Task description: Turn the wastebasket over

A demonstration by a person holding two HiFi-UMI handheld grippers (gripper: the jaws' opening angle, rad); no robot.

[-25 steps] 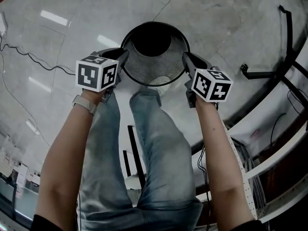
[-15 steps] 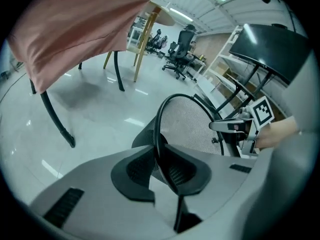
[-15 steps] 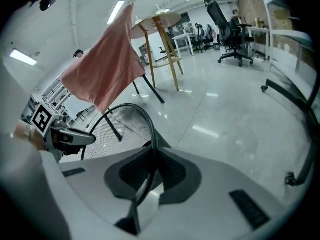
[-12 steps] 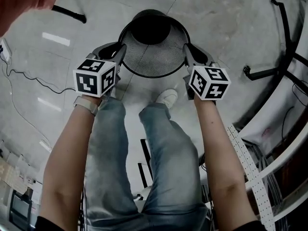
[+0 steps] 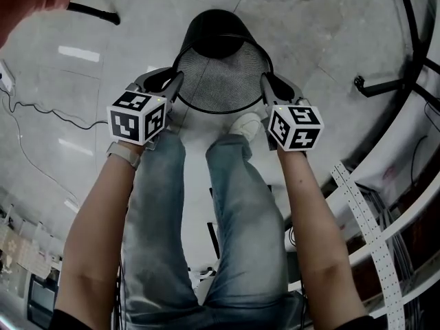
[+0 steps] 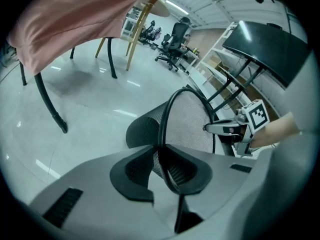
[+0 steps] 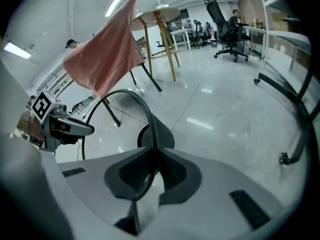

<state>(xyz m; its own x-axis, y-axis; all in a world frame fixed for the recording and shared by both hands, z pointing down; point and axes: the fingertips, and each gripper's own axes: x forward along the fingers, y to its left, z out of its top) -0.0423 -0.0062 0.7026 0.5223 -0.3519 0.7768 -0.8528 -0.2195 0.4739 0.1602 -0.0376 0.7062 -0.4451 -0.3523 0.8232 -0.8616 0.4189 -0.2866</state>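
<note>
The black mesh wastebasket (image 5: 220,71) hangs above the floor between both grippers, tipped so its mouth faces me and its closed base points away. My left gripper (image 5: 175,81) has the left side of the rim between its pads; its jaws are opening slightly, with the rim wire still pinched between them (image 6: 161,169). My right gripper (image 5: 265,82) is shut on the right side of the rim (image 7: 145,171). Each gripper view shows the wastebasket (image 6: 187,129) (image 7: 112,119) and the opposite gripper across the mouth.
My legs and a white shoe (image 5: 244,126) are right under the basket. A pink cloth (image 7: 107,54) hangs off a wooden table to the left. A black chair base (image 5: 385,88) and a white perforated rack (image 5: 371,232) stand at the right. A cable (image 5: 41,115) runs across the floor at the left.
The wastebasket has tipped further: its base has swung away from me and the mouth now faces me more. Both grippers kept their places on the rim. A white shoe has come into view below the rim.
</note>
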